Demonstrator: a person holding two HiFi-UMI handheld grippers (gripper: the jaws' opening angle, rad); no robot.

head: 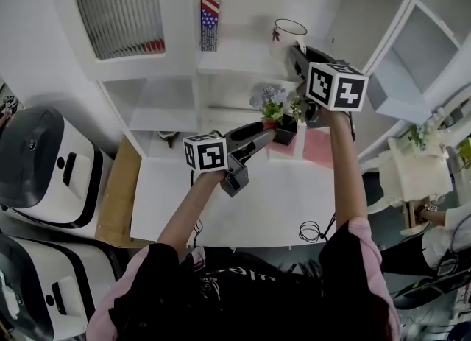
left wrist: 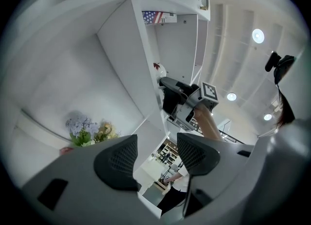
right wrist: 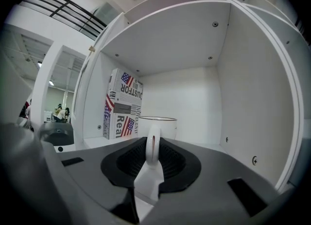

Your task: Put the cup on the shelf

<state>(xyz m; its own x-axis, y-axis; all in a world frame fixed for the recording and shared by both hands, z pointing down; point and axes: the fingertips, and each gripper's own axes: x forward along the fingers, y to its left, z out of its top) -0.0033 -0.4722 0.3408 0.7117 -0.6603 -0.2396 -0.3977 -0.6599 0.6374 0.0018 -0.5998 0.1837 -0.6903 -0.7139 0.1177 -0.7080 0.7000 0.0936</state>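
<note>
**Cup held inside the shelf bay, release pending**

The right gripper (right wrist: 153, 160) has its fingers (right wrist: 127, 163) clamped on the handle of the cup (right wrist: 158, 123). The thin white loop stands on edge between the pads. The cup body lies straight ahead of the fingers, deeper into the bay, upright with its mouth up and its handle pointing back at the gripper. It sits inside a shelf (head: 237, 61) compartment, near the right wall, with a printed box (right wrist: 122, 105) standing well apart to its left. Whether its base already touches the shelf board cannot be told from these views. My judgement is that the coming move turns on that vertical gap: lower if any remains, then part the fingers and draw straight back along the handle.

The left gripper (left wrist: 155, 157) hangs low over the table (head: 221, 211), well apart from the cup. Its fingers (left wrist: 116, 163) are apart with nothing between them, and they point up past the flowers (left wrist: 90, 129).

Count: one cup, one box, one bunch of flowers, two grippers.
</note>
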